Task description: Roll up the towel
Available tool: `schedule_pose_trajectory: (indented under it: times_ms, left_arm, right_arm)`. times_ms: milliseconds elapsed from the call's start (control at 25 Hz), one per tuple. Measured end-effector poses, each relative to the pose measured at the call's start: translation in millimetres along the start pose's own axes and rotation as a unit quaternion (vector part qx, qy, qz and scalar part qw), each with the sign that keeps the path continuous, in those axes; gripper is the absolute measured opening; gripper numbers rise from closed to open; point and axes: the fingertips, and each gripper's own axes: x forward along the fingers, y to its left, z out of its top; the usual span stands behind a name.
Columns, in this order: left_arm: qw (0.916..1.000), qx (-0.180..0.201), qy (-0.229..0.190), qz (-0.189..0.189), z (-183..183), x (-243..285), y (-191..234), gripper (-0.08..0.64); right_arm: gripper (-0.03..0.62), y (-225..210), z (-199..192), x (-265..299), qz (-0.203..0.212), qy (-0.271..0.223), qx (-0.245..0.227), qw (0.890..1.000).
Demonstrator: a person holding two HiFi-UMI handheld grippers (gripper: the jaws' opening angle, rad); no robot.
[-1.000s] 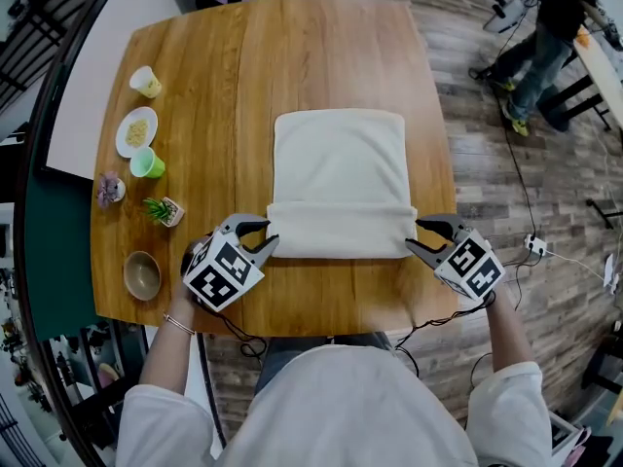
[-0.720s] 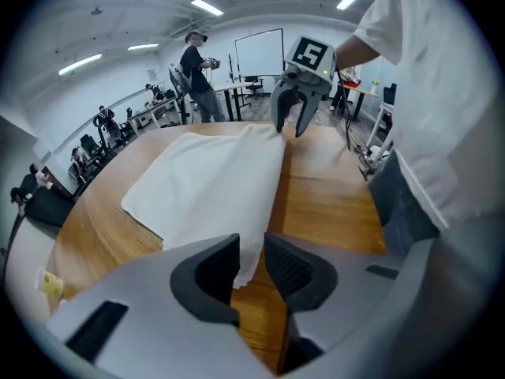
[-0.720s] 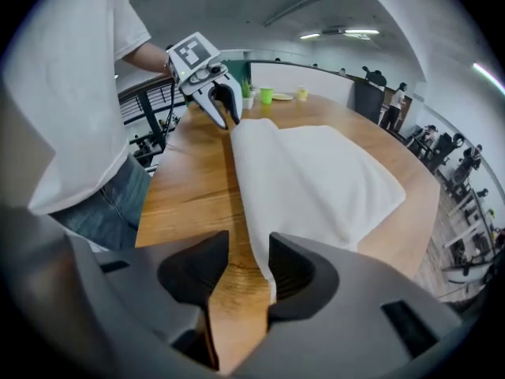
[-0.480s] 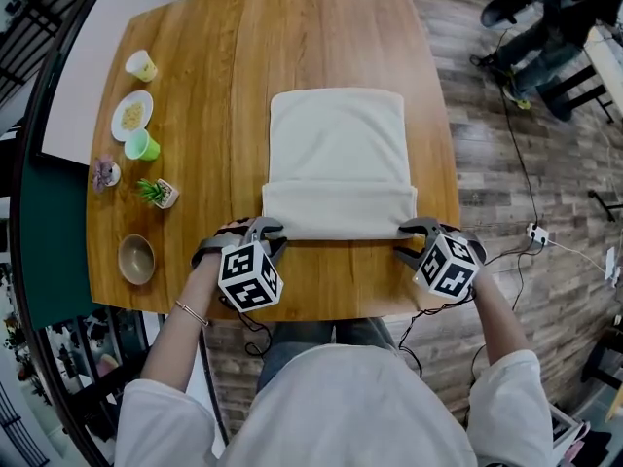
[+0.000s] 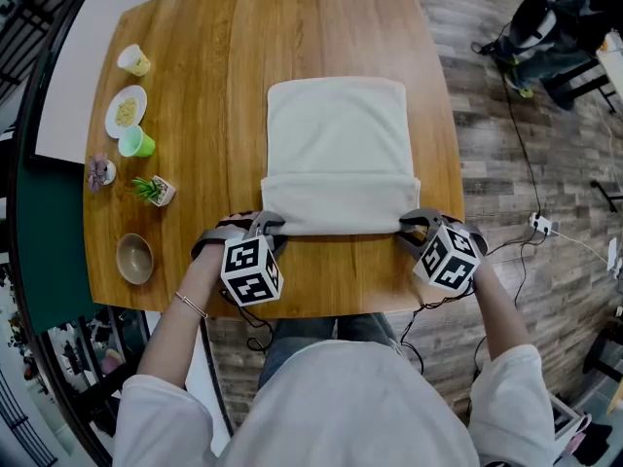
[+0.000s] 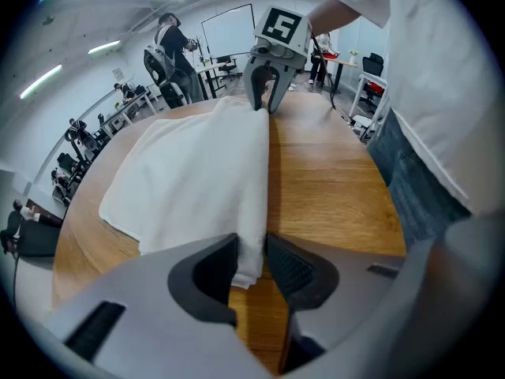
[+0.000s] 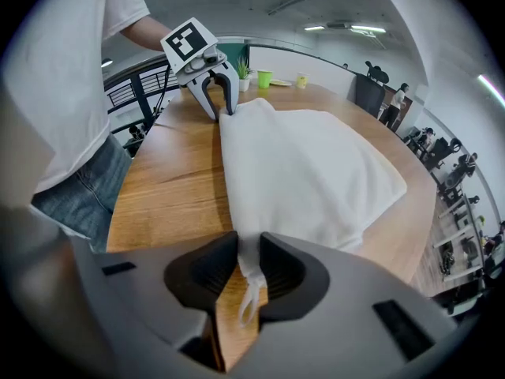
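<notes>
Moved since the earlier frames: both grippers have come down onto the towel's near fold and rolled so that their marker cubes face upward. The towel has not shifted on the table.

- Side items, far left, untouched: pale cup (image 5: 134,60), plate (image 5: 125,111), green cup (image 5: 136,142), potted plant (image 5: 156,191), bowl (image 5: 134,258).
- Left gripper (image 5: 263,225): at the fold's near left corner. Its jaws have just eased a little wider, but the pads sit against the doubled cloth on both sides in a light pinch.
- Towel (image 5: 336,134): white, lying flat at the middle of the table (image 5: 214,47). Its near edge is turned over once into a thick band (image 5: 339,202), and the far portion is still spread out.
- Right gripper (image 5: 411,225): at the fold's near right corner. Its jaws have just been closing and now nip the cloth, with a small loop hanging below the pads.

Assessment: both corners look secured, so the first turn is made and the next appears ready. Most of the rolling is still to do. The looser left pinch could slip and skew the roll.
</notes>
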Motion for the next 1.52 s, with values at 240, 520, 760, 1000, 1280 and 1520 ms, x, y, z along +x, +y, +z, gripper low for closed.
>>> schedule_pose_trajectory:
  times_ms: [240,520,760,1000,1280,1520]
  left_arm:
    - [0.9998,-0.006,-0.006,-0.016,-1,0,0,0.114]
    - [0.9996,-0.015,-0.011,0.021,0,-2,4,0.041]
    - [0.9975,-0.045,-0.016,-0.053,1,-19,-43,0.034]
    - [0.9955,-0.06,-0.027,-0.069,7,-54,-53,0.034]
    - [0.9962,-0.07,-0.048,-0.02,26,-82,-2,0.034]
    - [0.9926,-0.107,-0.057,0.002,34,-77,54,0.035]
  right_arm:
    - [0.06,-5,0,1,-0.015,0.001,0.006,1.0]
    - [0.023,0,-1,-2,-0.019,0.009,0.015,1.0]
    - [0.021,46,-10,-16,0.042,0.015,0.041,0.998]
    - [0.021,68,2,-53,0.058,-0.001,0.059,0.997]
    - [0.022,27,29,-94,0.023,-0.032,0.062,0.997]
    - [0.023,-30,39,-93,-0.01,-0.036,0.066,0.997]
